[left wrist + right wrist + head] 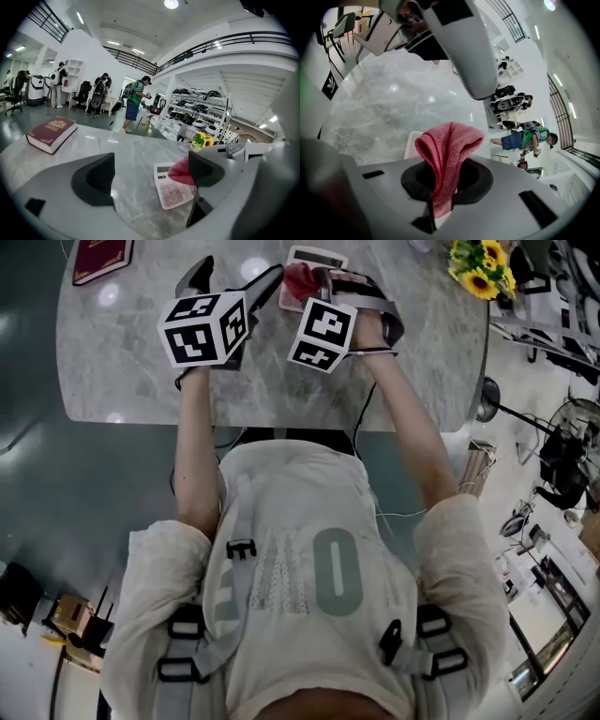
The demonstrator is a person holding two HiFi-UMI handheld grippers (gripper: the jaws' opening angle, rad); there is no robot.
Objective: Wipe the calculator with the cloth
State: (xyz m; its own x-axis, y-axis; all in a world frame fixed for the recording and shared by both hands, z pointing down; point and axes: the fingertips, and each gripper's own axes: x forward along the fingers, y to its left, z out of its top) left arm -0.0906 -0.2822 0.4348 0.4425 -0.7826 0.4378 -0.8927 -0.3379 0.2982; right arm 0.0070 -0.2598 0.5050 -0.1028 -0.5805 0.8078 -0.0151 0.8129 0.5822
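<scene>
The right gripper (446,185) is clenched on a red cloth (450,140). Its black pads pinch the fabric, which rises between them in a soft, folded hump with a fine terry-like nap. In the head view this gripper (314,282) holds the cloth (300,279) over the calculator (317,257). Whether the fabric presses on the keys cannot be told.

The left gripper (150,173) is released, its two rounded black pads wide apart with only tabletop between them. In the head view it (234,282) hovers just left of the calculator.

Each gripper carries a cube of black-and-white square markers.

Seen from the left gripper view, the calculator (173,187) is a flat, pale pinkish-white rectangle. It has a small display and rows of keys whose print is too small to read. The cloth (180,171) covers its upper right part.

The calculator lies on a glossy table (122,362) of grey-veined white marble with rounded corners. Well apart on the left sits a thick maroon book (51,133) with a gold emblem on its cover, the lettering illegible. To the right stands a bunch of sunflowers (483,266).

The person's pale shirt (281,521) bears a large grey "0". In the right gripper view a black panel (330,84) shows a white trefoil logo.
</scene>
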